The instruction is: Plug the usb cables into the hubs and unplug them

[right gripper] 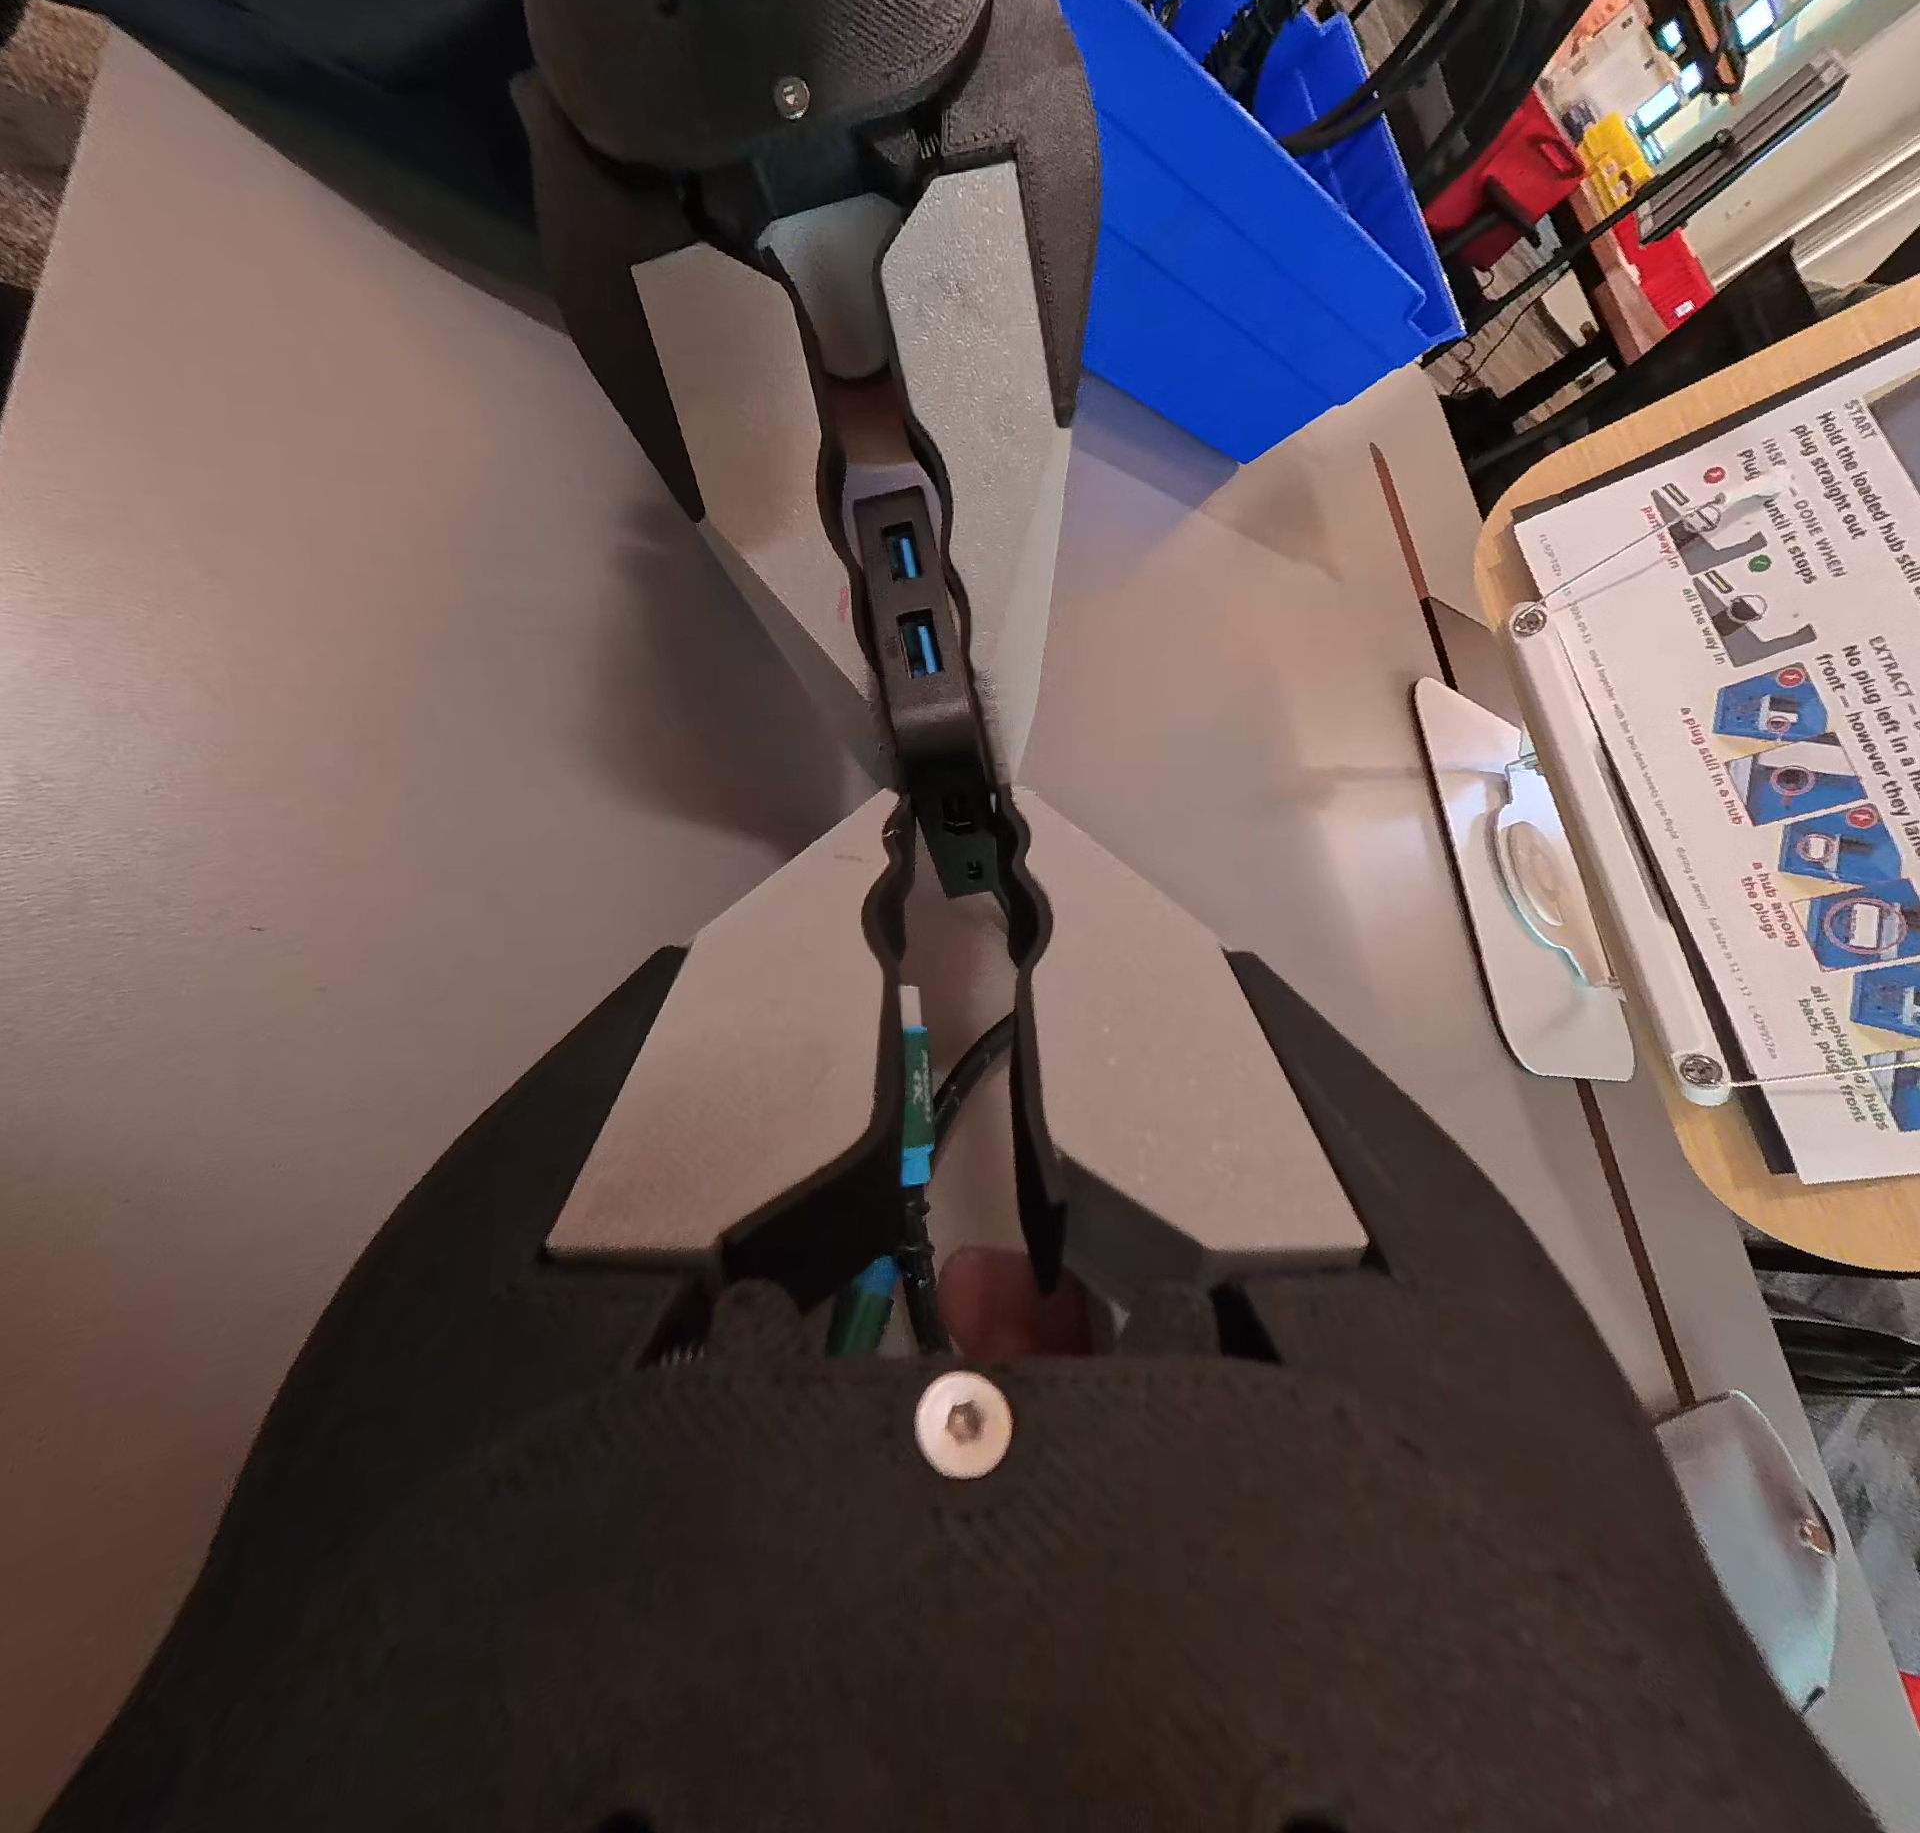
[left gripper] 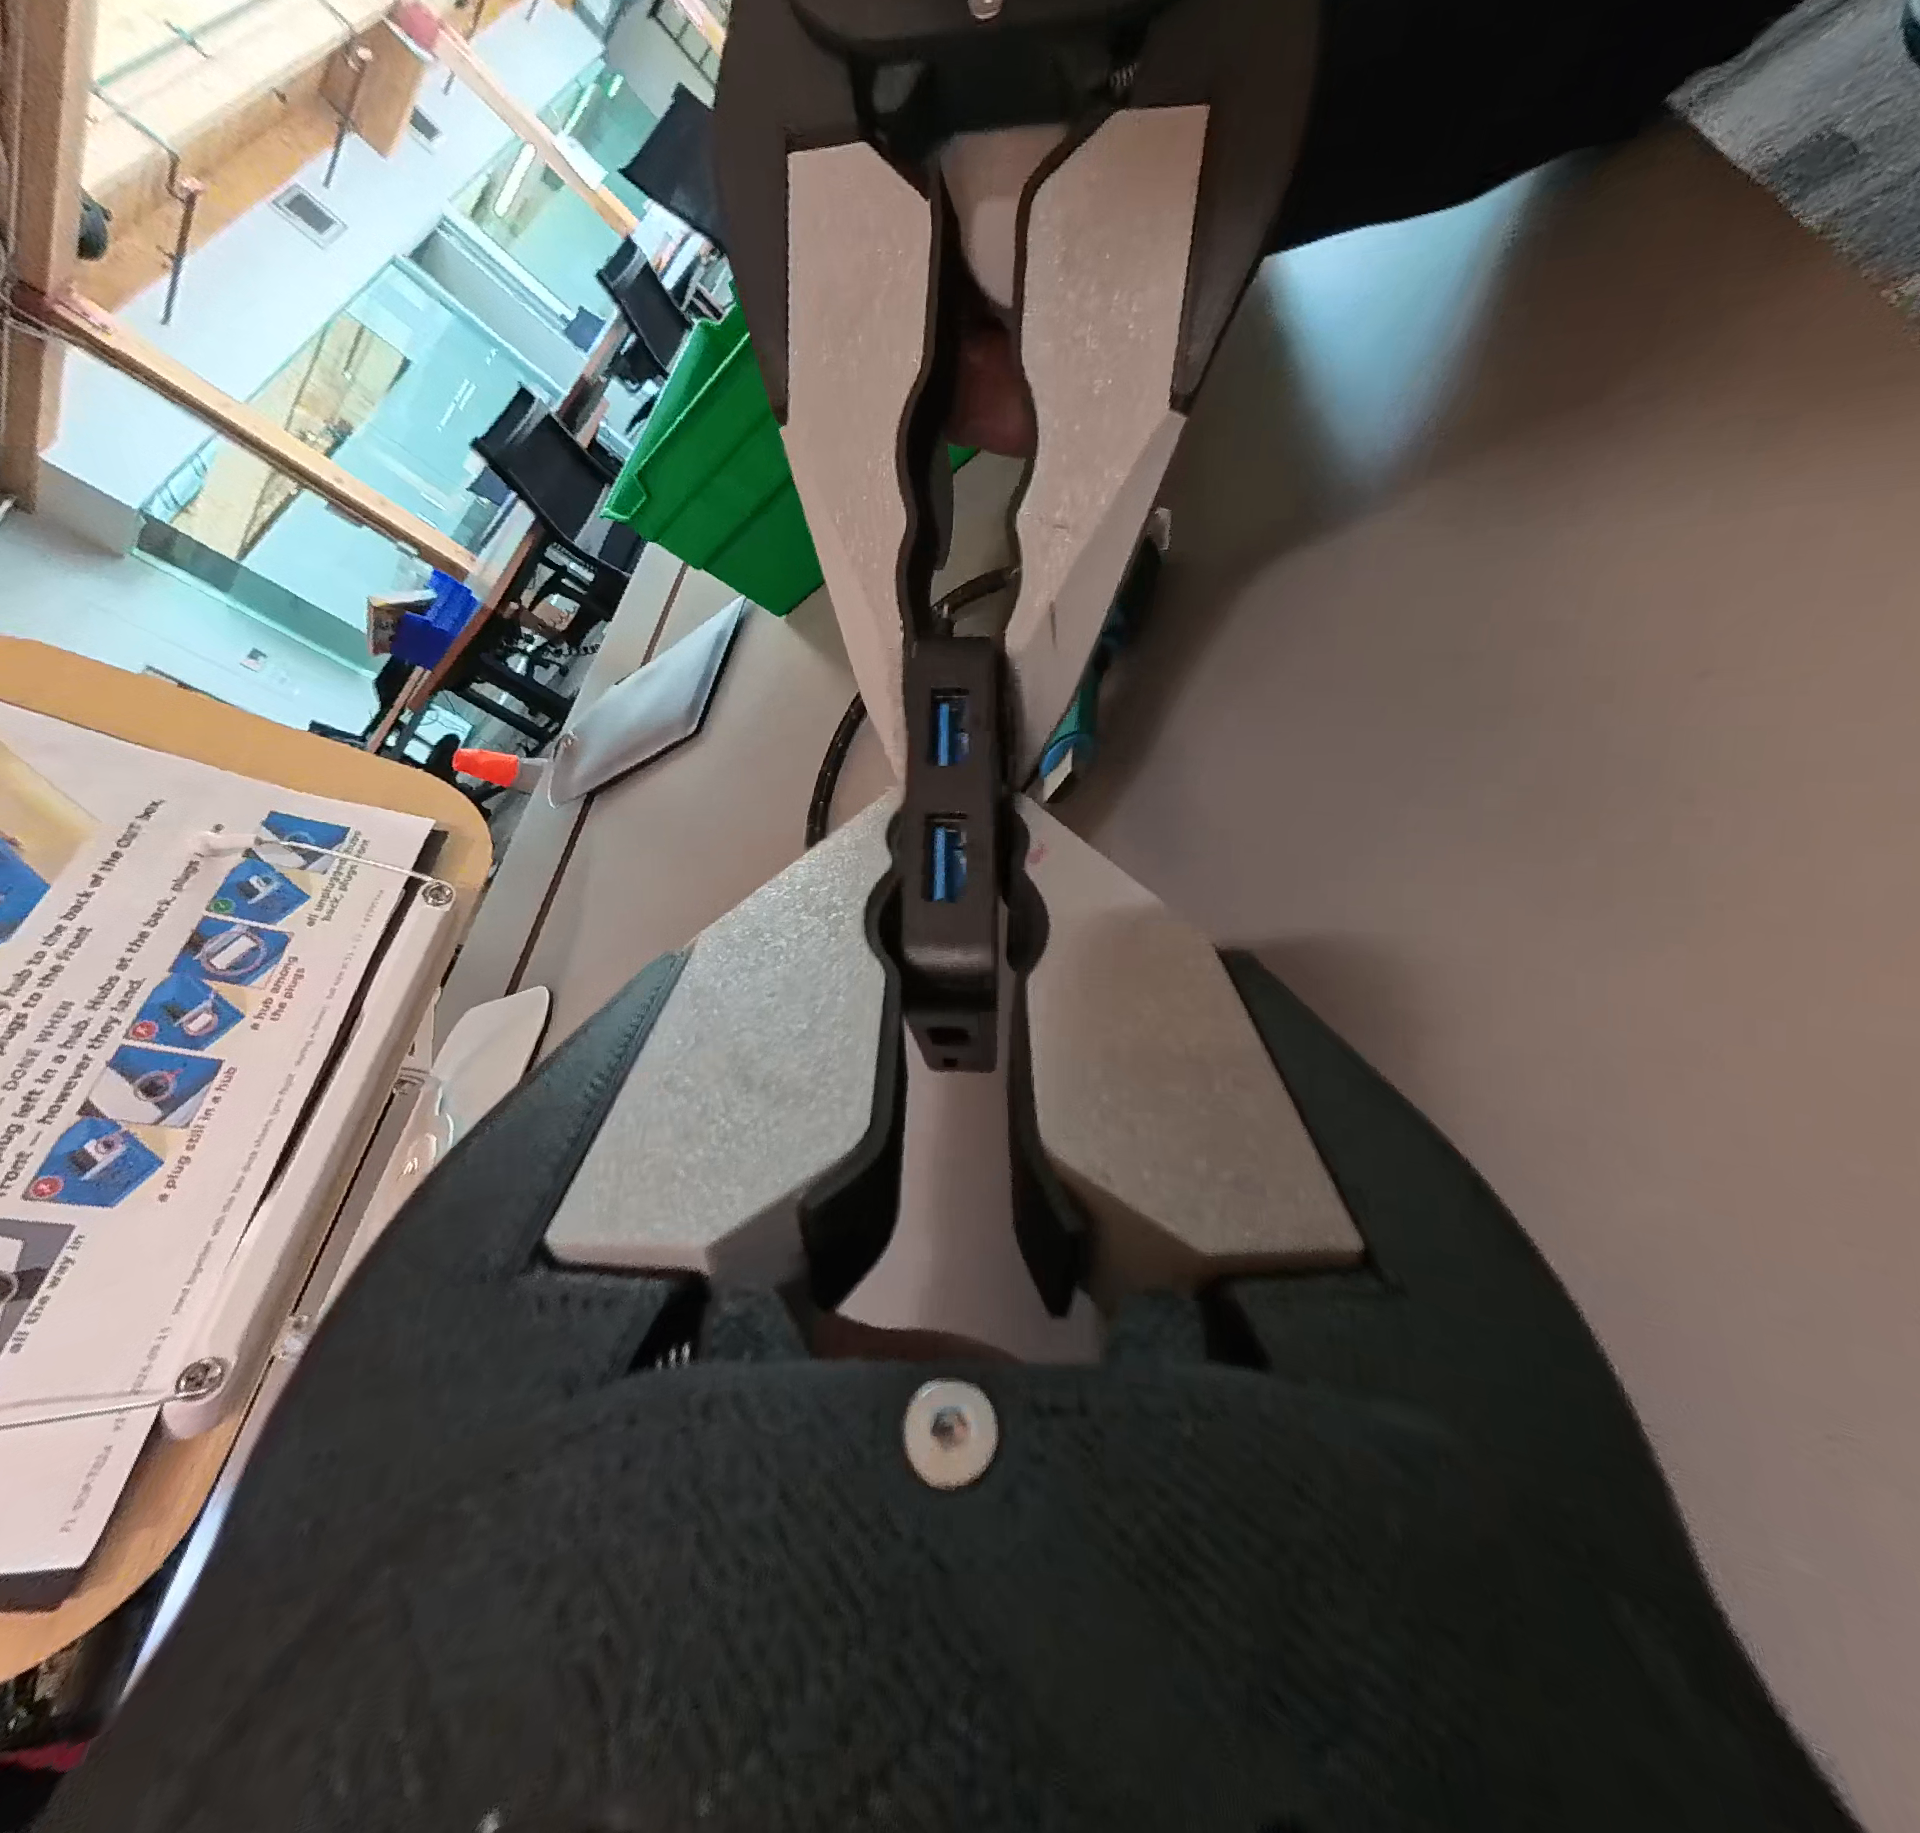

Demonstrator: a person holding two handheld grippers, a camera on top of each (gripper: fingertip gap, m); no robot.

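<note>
Hub black, two blue ports, bridged in the air between both tools, which face tip to tip; left gripper is closed firmly on it, with the hub running back between its fingers past the tips; right gripper is pinched on the other end with only the very tips bearing, a thin hold; cable and green plug hang loose in the gap behind the right fingers; table below. Risks, as judged: any twist or pull out of line between the two hands could lever the hub out of the shallow right pinch; the loose plug could snag on a finger; an uneven squeeze may skew the hub.
</note>
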